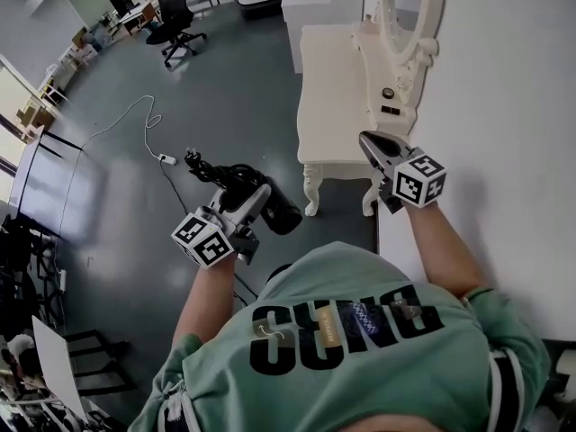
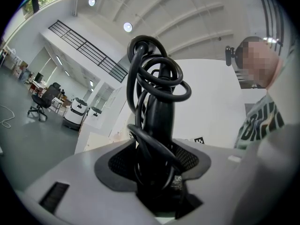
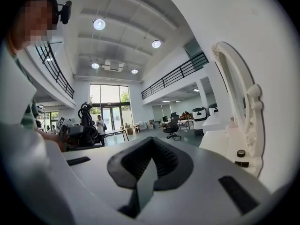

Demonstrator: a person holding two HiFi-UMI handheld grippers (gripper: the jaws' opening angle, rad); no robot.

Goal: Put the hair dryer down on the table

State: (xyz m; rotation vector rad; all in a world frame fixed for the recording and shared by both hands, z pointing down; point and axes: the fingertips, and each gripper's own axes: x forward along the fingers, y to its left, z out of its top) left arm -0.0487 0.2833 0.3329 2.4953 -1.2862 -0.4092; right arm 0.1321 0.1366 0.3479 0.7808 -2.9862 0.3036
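- The left gripper (image 1: 245, 207) is pinching a black hair dryer (image 1: 277, 212); in the left gripper view its 2 jaws are clamping the dryer's handle from both sides.
- A black cord (image 2: 155, 74) is looping around that handle in several coils and is bunching up above the jaws (it is hiding much of the handle).
- The dryer is hanging in the air over the grey floor (image 1: 225, 97), to the left of the white dressing table (image 1: 328, 88) and well apart from it.
- The right gripper (image 1: 376, 147) is hovering over the table's near right corner, just beside the white wall (image 1: 504, 79); its 2 jaws are pressing together with nothing between them.
- An oval white-framed mirror (image 1: 405, 7) is standing along the table's right edge, and 1 small round dark object (image 1: 388, 93) is lying near its base.
- The left part of the tabletop is showing bare.
- A white cable (image 1: 135, 120) is trailing across the floor to the left of the dryer.
- A black office chair (image 1: 175, 16) is standing farther off, near desks.
- The person's green shirt (image 1: 360, 349) is filling the lower part of the head view.
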